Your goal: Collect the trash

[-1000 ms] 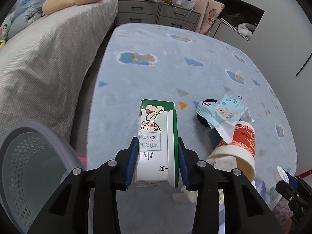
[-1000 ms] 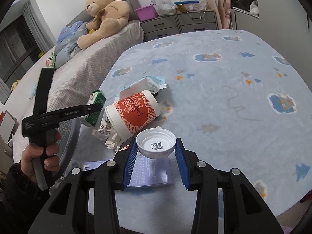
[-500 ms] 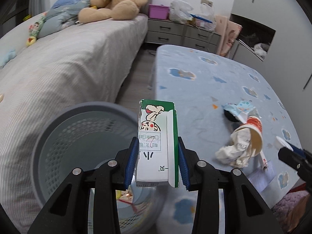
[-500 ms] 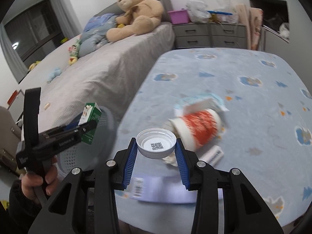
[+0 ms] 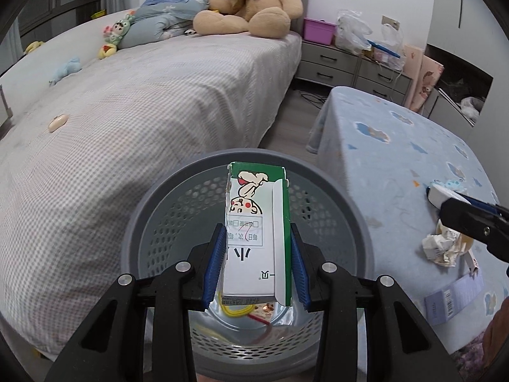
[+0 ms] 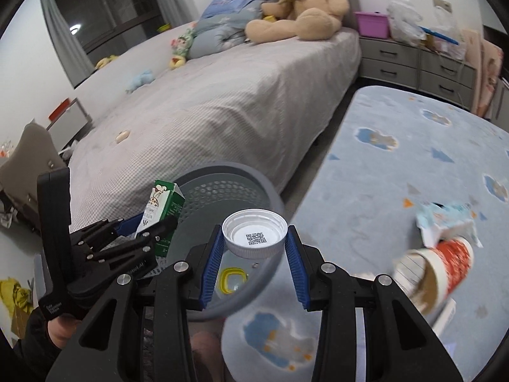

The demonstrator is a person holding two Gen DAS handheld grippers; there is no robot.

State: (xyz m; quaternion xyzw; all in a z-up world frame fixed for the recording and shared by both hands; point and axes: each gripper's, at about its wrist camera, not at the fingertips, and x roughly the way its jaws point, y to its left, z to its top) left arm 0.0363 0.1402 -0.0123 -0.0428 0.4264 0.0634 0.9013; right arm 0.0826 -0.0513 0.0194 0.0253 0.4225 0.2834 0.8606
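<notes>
Two held pieces of trash over the grey perforated plastic waste basket, which stands between the bed and the worktop.

Largest first: the grey checked bed fills the left wrist view from 9 to 12 o'clock, a tan teddy bear at its head; the worktop under a pale blue patterned cloth lies at 3 o'clock. The basket sits at the centre, with a yellow loop and scraps on its bottom. On the worktop lie a red and white paper cup on its side, crumpled white paper and a lilac flat box. The left gripper has its jaws pinching a green and white carton above the basket's opening. The right gripper has its jaws pinching a white plastic bottle cap over the basket's rim at 3 o'clock.
</notes>
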